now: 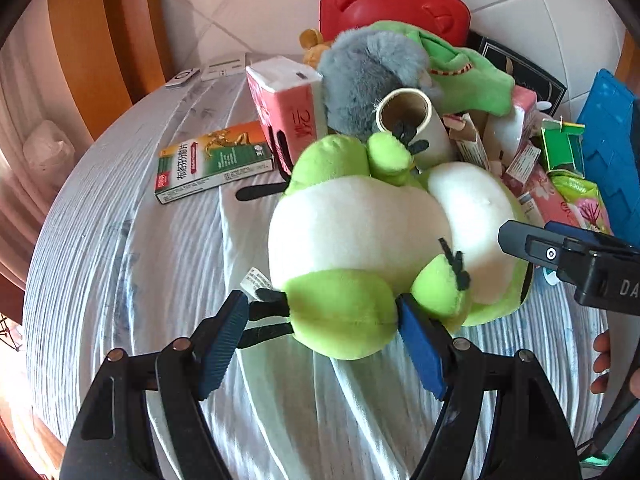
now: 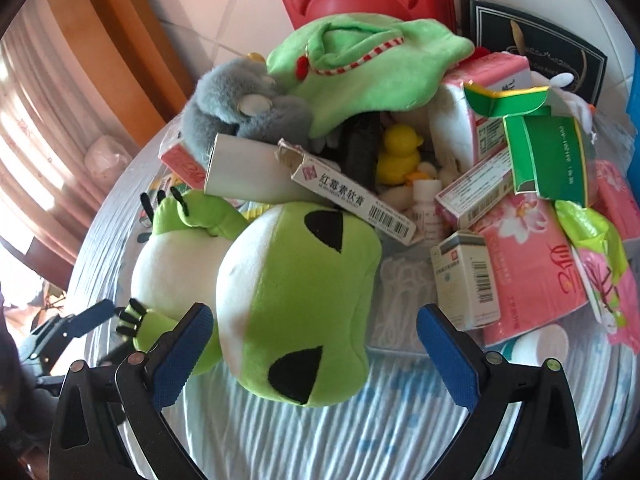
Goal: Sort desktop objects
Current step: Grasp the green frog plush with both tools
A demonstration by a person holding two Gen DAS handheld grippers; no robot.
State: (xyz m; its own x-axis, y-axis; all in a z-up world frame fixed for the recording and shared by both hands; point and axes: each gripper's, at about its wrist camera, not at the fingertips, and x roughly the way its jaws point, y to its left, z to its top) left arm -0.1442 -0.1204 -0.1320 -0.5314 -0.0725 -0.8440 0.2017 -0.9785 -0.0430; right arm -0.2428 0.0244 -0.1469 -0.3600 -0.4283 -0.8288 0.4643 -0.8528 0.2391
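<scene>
A green and white plush frog (image 1: 360, 220) lies on the striped white cloth in front of a heap of toys and boxes. My left gripper (image 1: 322, 300) is open and straddles one of the frog's green legs; the right pad touches it, while the left pad stands clear beside the black toes. In the right wrist view, my right gripper (image 2: 316, 312) is open around the frog's head (image 2: 304, 300), with a wide gap on the right side. Each gripper shows in the other's view: the right gripper (image 1: 520, 236) at the frog's far side, the left gripper (image 2: 104, 332) by its foot.
Behind the frog are a grey plush (image 1: 368, 76), a green plush (image 2: 372, 64), a cardboard tube (image 1: 416, 120), a red case (image 1: 392, 0), a yellow duck (image 2: 398, 156), pink tissue packs (image 2: 532, 264) and several medicine boxes (image 1: 212, 164). A blue box (image 1: 608, 152) stands right. A hand (image 1: 600, 360) shows at the edge.
</scene>
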